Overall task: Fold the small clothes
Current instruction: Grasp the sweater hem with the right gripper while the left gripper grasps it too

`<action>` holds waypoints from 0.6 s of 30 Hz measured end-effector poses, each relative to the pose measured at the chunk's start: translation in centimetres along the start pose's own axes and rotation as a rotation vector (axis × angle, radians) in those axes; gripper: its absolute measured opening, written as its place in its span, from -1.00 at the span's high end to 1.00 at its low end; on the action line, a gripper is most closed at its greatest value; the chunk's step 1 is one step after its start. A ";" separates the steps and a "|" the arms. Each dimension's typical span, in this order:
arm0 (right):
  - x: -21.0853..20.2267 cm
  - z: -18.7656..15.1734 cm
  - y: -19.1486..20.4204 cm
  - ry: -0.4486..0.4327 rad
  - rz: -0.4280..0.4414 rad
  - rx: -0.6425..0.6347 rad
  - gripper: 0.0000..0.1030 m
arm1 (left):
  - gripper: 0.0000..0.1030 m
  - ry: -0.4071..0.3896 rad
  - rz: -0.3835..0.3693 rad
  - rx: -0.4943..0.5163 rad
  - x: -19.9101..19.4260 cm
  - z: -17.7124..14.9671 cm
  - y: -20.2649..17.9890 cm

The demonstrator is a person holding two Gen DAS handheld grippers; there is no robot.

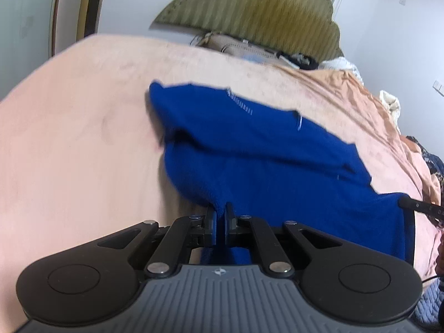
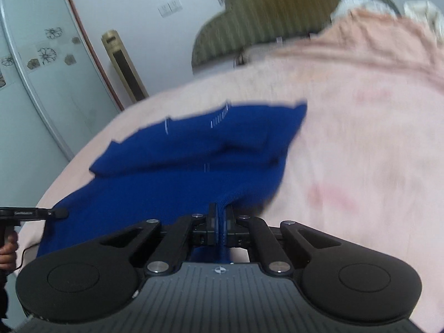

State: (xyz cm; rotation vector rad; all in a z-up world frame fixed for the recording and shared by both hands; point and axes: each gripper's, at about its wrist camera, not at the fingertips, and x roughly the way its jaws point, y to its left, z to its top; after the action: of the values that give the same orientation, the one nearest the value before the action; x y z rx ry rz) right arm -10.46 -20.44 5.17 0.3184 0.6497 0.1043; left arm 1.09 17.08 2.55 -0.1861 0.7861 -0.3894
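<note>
A deep blue knitted garment (image 1: 263, 149) lies spread on a pink bedcover (image 1: 69, 127), its near hem lifted off the bed. My left gripper (image 1: 220, 208) is shut on the hem near the garment's left corner, blue cloth pinched between its pads. In the right wrist view the same blue garment (image 2: 194, 149) stretches away to the left, and my right gripper (image 2: 220, 208) is shut on its hem near the right corner. Each view shows the other gripper's tip (image 1: 416, 205) (image 2: 36, 212) at the cloth's far edge.
A ribbed olive headboard (image 1: 263, 11) stands at the far end of the bed, with rumpled bedding (image 1: 347, 66) and small items below it. A pale wardrobe door (image 2: 41, 69) and a tall gold-coloured unit (image 2: 125, 69) stand to the left. A hand (image 2: 8, 252) shows at the left edge.
</note>
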 end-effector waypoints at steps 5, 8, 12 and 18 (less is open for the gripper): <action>2.4 3.4 1.2 -0.066 -0.101 -0.125 0.87 | 0.90 -0.045 0.063 0.018 1.9 2.7 -0.7; 4.7 4.9 0.7 -0.079 -0.168 -0.156 0.87 | 0.90 -0.038 0.136 0.043 4.1 3.6 -0.7; 8.1 5.1 -0.6 -0.017 -0.214 -0.138 0.82 | 0.89 0.000 0.146 0.034 6.1 3.6 -0.1; 6.2 3.1 -1.3 0.000 -0.221 -0.078 0.41 | 0.70 0.036 0.126 -0.045 4.6 1.9 1.7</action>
State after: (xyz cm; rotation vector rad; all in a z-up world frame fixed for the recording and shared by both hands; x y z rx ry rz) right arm -3.63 -21.26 3.45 0.1701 0.6751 -0.0818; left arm 5.86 16.82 0.39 -0.1715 0.8383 -0.2570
